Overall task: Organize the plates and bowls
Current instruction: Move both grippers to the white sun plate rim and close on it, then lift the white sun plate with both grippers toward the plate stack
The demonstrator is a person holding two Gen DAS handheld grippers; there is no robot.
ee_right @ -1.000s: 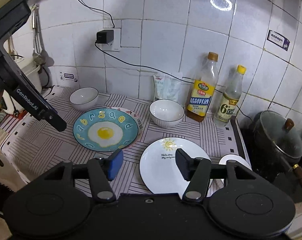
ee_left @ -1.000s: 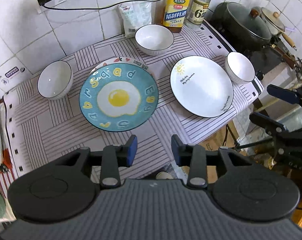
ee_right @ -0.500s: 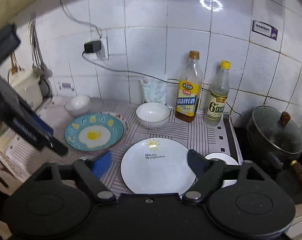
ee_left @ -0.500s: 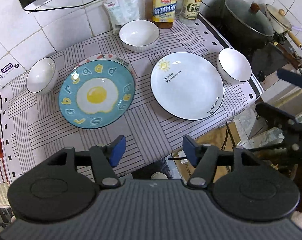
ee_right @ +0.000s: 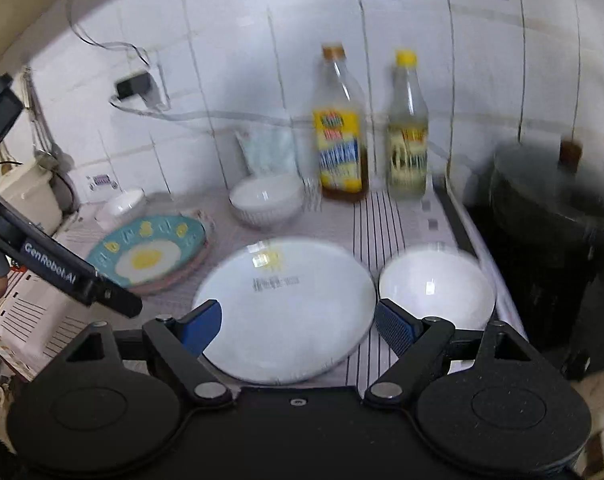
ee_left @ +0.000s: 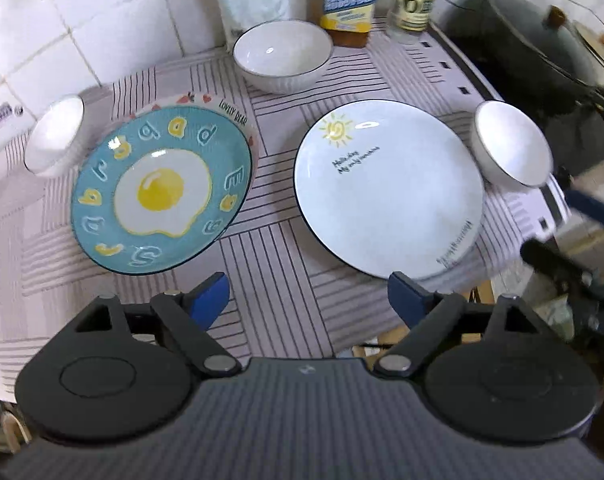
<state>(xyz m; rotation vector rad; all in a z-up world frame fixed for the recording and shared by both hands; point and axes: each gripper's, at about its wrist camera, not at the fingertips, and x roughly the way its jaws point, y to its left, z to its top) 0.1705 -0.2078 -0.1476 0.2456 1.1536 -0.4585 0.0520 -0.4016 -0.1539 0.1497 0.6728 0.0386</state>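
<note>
Three plates and three white bowls sit on the striped cloth [ee_left: 286, 264] covering the counter. The blue fried-egg plate [ee_left: 162, 192] lies on top of a pink-rimmed plate [ee_left: 222, 105], of which only the far edge shows; together they sit left of the white sun plate [ee_left: 390, 188], a strip of cloth between them. One bowl [ee_left: 282, 54] stands at the back near the wall, a second bowl [ee_left: 56, 136] just left of the stacked plates, and a third bowl [ee_left: 510, 144] just right of the white plate, near the counter's edge.

Two bottles stand against the tiled wall: a yellow-labelled bottle [ee_right: 340, 128] and a yellow-capped clear bottle [ee_right: 408, 128]. One dark lidded pot [ee_left: 542, 44] sits to the right of the cloth.

The left tool [ee_left: 308, 300] hangs over the cloth's near edge; its jaws have just been opening, stand wide and hold nothing. The right tool [ee_right: 298, 326] hovers above the near rim of the white plate, jaws wide with nothing gripped.
</note>
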